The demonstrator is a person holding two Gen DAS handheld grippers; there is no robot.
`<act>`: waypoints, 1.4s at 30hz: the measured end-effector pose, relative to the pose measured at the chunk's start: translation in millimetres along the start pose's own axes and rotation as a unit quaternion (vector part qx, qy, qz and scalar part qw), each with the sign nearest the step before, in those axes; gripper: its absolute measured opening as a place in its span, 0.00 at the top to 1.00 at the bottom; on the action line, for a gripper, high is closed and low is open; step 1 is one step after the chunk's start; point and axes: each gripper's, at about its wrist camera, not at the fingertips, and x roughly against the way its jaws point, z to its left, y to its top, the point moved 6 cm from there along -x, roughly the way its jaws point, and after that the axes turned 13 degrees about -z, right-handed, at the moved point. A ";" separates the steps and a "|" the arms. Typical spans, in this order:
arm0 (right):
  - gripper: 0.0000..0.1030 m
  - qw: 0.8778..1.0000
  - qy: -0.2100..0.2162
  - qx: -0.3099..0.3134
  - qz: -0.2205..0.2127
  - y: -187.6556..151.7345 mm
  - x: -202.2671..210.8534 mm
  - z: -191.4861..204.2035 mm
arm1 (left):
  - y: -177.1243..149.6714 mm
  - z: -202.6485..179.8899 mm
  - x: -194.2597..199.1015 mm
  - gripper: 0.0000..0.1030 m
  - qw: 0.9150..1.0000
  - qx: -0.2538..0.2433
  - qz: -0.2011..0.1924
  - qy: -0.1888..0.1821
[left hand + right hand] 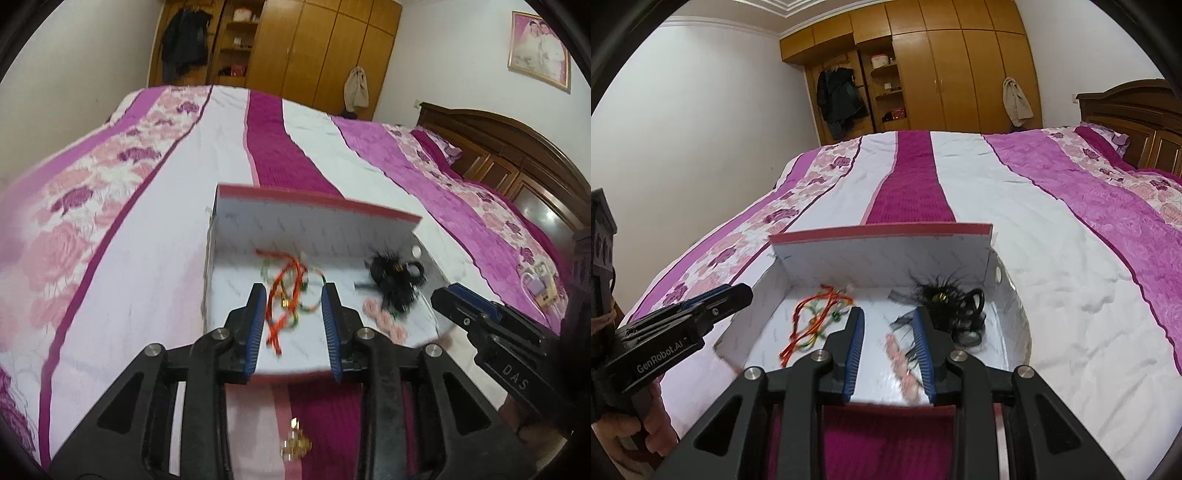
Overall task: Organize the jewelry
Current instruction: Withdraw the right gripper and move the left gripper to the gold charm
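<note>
A white box (303, 227) (886, 258) with a red rim sits open on the bed. Inside lie orange-red cord bracelets (284, 295) (812, 317) on the left, black feathery hair pieces (393, 280) (945, 299) on the right, and a pink flower clip (384, 319) (903, 363) near the front. My left gripper (294, 299) is open and empty above the bracelets. My right gripper (889, 321) is open and empty above the box, near the pink clip. A gold trinket (295, 445) lies on the bedspread in front of the box, below my left gripper.
The box rests on a bedspread (1034, 221) striped purple, white and pink. A wooden headboard (517, 162) stands at the right, a wardrobe (942, 74) at the far wall. A small item with a white cord (537, 282) lies at the bed's right edge.
</note>
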 end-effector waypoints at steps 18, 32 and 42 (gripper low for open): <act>0.71 1.000 0.005 0.003 0.031 -28.5 42.9 12.9 | -62.8 -7.7 22.7 0.77 0.993 -0.047 0.106 0.003; 0.71 0.999 -0.007 -0.008 0.045 -43.3 58.8 0.9 | -93.6 -9.4 14.1 0.78 0.988 -0.055 0.145 0.010; 0.71 0.998 -0.007 -0.012 0.053 -51.0 63.9 -0.3 | -97.0 -6.5 11.9 0.91 0.988 -0.069 0.139 0.012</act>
